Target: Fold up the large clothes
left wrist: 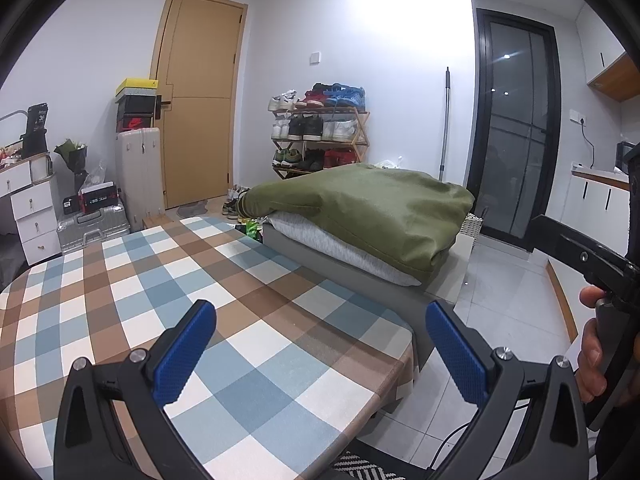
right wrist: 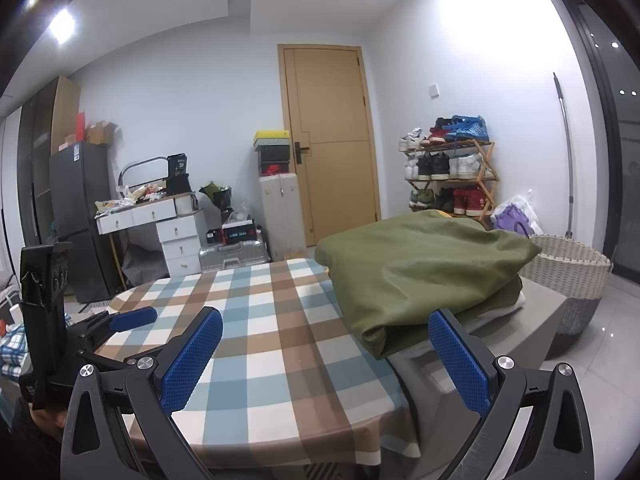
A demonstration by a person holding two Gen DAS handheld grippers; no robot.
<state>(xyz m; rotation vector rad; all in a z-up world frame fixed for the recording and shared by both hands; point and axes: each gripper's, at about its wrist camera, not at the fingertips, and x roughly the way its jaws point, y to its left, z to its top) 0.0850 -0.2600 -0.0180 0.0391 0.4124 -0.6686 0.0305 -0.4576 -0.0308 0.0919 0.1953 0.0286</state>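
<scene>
A folded olive-green garment lies on a low grey bench, on top of a folded light grey garment. The bench stands against a table with a blue, brown and white checked cloth. My left gripper hovers open above the table's near right corner and holds nothing. My right gripper is open too, above the table edge just short of the green garment, also with nothing in it. A hand holds the right gripper's handle. The left gripper shows at the left of the right wrist view.
A woven laundry basket stands past the bench. A wooden shoe rack, a pale suitcase, white drawers and a wooden door line the far wall. A dark glass door is on the right, with tiled floor below it.
</scene>
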